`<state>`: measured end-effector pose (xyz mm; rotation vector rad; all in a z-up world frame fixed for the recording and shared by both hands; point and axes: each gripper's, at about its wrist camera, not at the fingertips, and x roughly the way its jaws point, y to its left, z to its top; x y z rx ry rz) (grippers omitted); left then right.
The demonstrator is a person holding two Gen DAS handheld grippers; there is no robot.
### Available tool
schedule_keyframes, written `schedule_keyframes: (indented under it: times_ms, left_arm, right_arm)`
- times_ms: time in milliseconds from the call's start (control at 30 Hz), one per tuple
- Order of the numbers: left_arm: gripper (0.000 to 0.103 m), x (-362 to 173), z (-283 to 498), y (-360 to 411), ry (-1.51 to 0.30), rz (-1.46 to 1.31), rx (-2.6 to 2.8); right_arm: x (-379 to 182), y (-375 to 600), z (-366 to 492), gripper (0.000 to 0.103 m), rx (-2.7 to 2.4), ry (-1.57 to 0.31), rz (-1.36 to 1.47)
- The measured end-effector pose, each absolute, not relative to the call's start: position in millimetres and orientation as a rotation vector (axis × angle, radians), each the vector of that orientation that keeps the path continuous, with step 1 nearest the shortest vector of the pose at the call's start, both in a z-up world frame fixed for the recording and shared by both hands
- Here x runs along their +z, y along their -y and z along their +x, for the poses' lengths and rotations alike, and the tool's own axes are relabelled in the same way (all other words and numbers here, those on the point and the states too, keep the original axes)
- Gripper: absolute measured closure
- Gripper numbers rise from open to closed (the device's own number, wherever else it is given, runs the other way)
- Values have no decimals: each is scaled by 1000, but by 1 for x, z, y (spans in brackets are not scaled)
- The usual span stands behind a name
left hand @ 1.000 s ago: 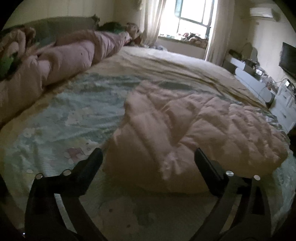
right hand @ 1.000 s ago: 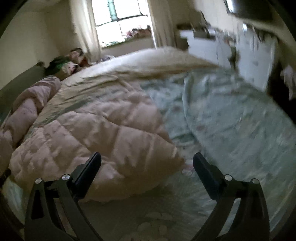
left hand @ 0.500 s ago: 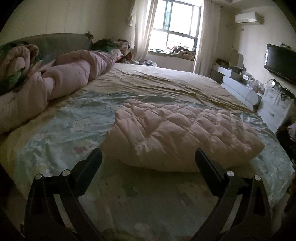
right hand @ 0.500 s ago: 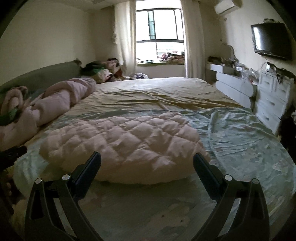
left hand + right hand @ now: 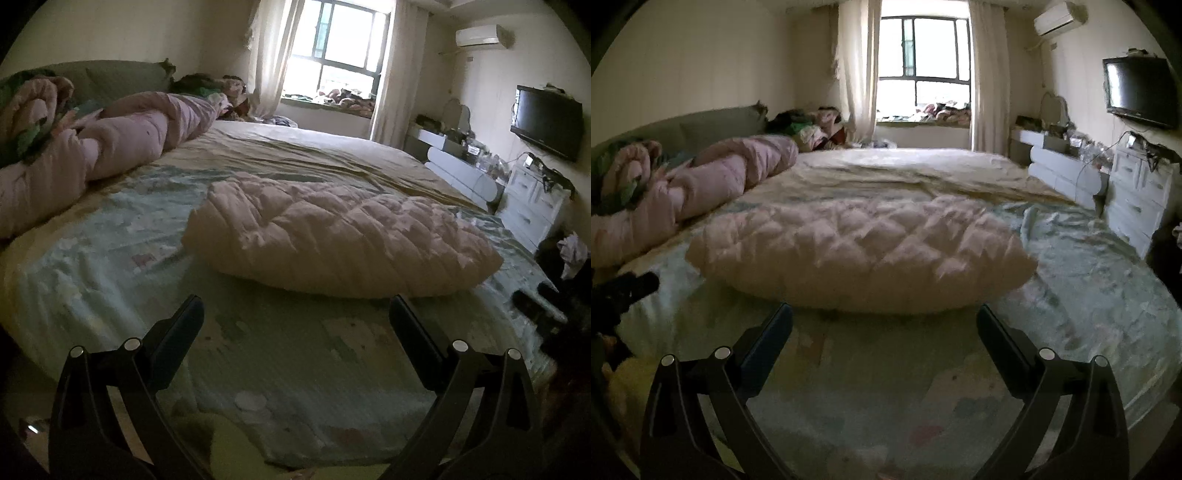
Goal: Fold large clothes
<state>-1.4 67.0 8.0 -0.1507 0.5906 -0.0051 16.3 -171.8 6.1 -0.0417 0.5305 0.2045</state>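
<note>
Jaws on both grippers stand wide apart and hold nothing: the left gripper (image 5: 295,314) and the right gripper (image 5: 884,321) each hang above the near edge of the bed (image 5: 886,387), short of the garment. Just beyond them lies the task's thing, a pale pink quilted coat (image 5: 860,251), already gathered into a thick, puffy bundle lying across the bed's pale green printed sheet (image 5: 110,266). No sleeve, hem or collar can be picked out in either view.

Left of the coat, well apart from it, a rolled pink duvet (image 5: 122,147) runs along the green headboard (image 5: 713,125). Right of the coat stand white drawers (image 5: 1137,199), with a wall television (image 5: 1141,92) above them. Behind the coat is the window (image 5: 923,77).

Risks, as I judge them: the padded filling is springy, so a fold may puff open once released. Wide jaws closing on the rounded edge could pinch only the top layer and peel the bundle apart. Dragging the coat could rumple the loose sheet under it.

No brand, label or writing is readable.
</note>
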Motion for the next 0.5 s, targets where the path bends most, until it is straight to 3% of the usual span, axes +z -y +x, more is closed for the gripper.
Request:
schedule_keyframes:
  times_ms: [500]
  left_arm:
    - [9,-2,-4,-71,-613,-167,29]
  right_arm:
    - [-22,155,15,4,247,-613,-46]
